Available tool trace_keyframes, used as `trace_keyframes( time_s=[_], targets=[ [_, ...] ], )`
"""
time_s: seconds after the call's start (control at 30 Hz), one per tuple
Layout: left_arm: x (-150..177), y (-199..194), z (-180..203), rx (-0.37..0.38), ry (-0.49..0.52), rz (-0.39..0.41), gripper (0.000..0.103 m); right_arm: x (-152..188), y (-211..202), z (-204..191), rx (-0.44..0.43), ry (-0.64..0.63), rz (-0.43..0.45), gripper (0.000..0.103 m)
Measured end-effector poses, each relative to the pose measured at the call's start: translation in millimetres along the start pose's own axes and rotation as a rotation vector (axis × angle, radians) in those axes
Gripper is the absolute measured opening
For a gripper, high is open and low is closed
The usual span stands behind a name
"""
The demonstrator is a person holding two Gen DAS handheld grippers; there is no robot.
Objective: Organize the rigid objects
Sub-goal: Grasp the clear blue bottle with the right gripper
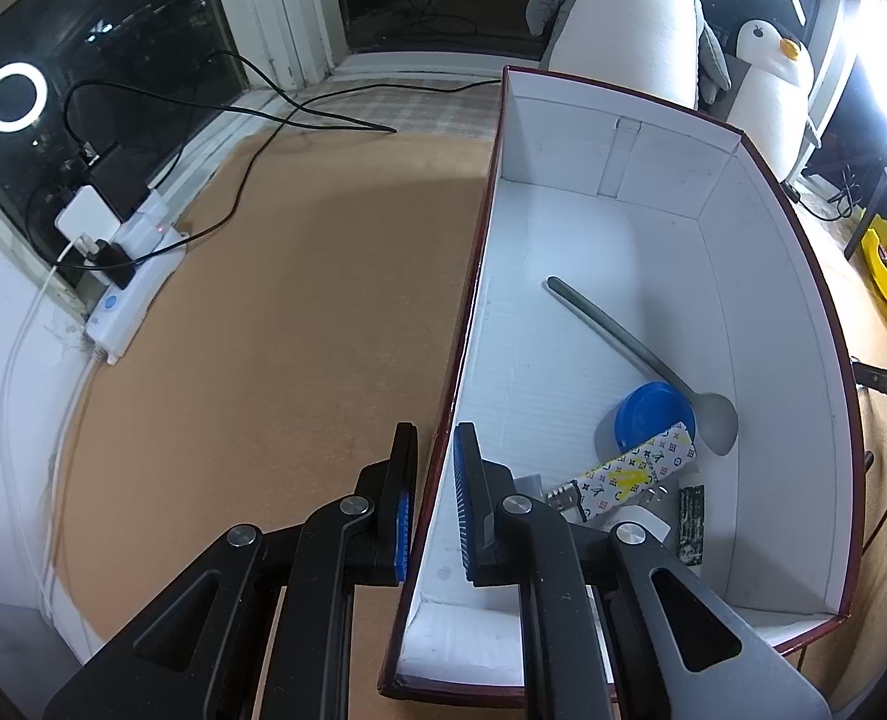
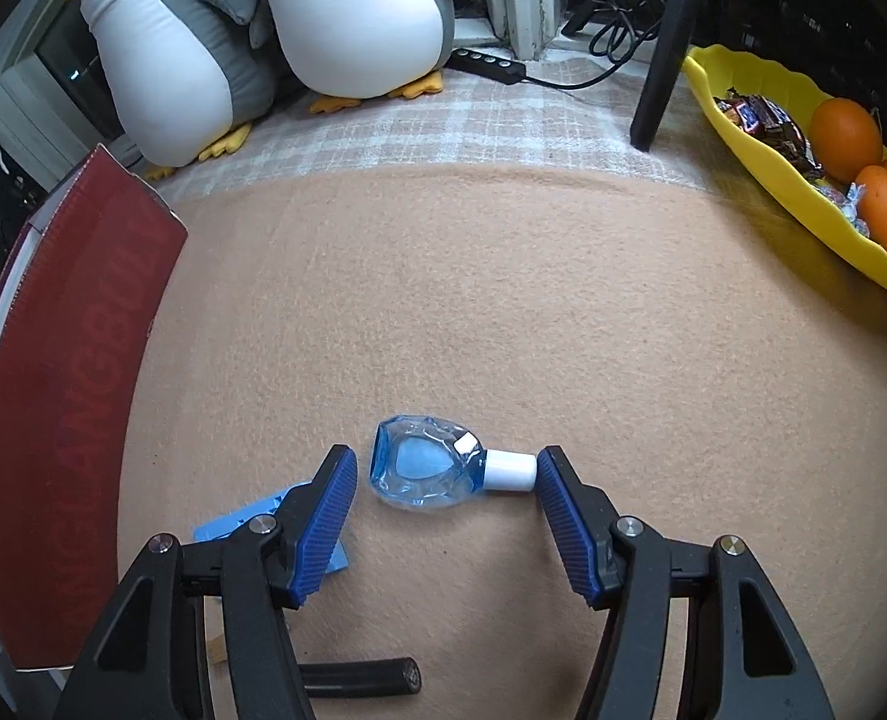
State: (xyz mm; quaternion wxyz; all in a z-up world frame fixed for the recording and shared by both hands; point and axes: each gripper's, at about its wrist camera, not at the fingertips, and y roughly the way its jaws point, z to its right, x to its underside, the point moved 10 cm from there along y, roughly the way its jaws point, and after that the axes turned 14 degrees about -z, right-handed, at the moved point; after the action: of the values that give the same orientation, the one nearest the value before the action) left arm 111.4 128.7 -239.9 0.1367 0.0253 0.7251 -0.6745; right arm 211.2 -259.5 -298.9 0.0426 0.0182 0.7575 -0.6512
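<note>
A white-lined box with dark red outside (image 1: 671, 138) stands on the tan felt. Inside lie a grey spoon (image 1: 635, 348), a blue lid (image 1: 653, 411), a patterned flat case (image 1: 635, 474) and small bits. My left gripper (image 1: 437, 504) straddles the box's left wall, jaws close on either side of it; I cannot tell if it grips. In the right wrist view a small blue bottle with a white cap (image 2: 431, 468) lies on its side on the felt. My right gripper (image 2: 446, 516) is open around it, one pad by the cap. The box's red side (image 2: 77, 390) stands at left.
Two plush penguins (image 2: 347, 18) sit at the back. A yellow tray (image 2: 773, 174) with oranges and sweets is at the right. A blue flat piece (image 2: 233, 522) and a black cylinder (image 2: 359, 675) lie near my right gripper. A power strip (image 1: 131, 276) and cables lie left.
</note>
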Motion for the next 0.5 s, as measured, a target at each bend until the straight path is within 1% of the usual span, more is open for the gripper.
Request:
trace_keyframes(
  time_s=[0.17, 0.2, 0.23, 0.37, 0.5],
  targets=[
    [-0.7, 1.2, 0.1, 0.004, 0.002, 0.000, 0.010, -2.1, 5.6, -0.8, 0.047, -0.010, 0.002, 0.057],
    [-0.9, 1.2, 0.2, 0.004, 0.002, 0.001, 0.010, -2.2, 5.7, -0.7, 0.057, -0.014, 0.003, 0.053],
    [-1.0, 1.3, 0.4, 0.004, 0.002, 0.001, 0.010, -2.2, 5.7, -0.2, 0.068, -0.020, 0.003, 0.053],
    [-0.7, 1.3, 0.4, 0.006, 0.002, 0.004, 0.010, -2.1, 4.9, 0.4, 0.047, -0.037, 0.010, 0.053],
    [-0.4, 0.8, 0.3, 0.012, 0.000, 0.007, 0.010, 0.2, 1.4, 0.9, 0.051, -0.041, 0.023, 0.053]
  ],
)
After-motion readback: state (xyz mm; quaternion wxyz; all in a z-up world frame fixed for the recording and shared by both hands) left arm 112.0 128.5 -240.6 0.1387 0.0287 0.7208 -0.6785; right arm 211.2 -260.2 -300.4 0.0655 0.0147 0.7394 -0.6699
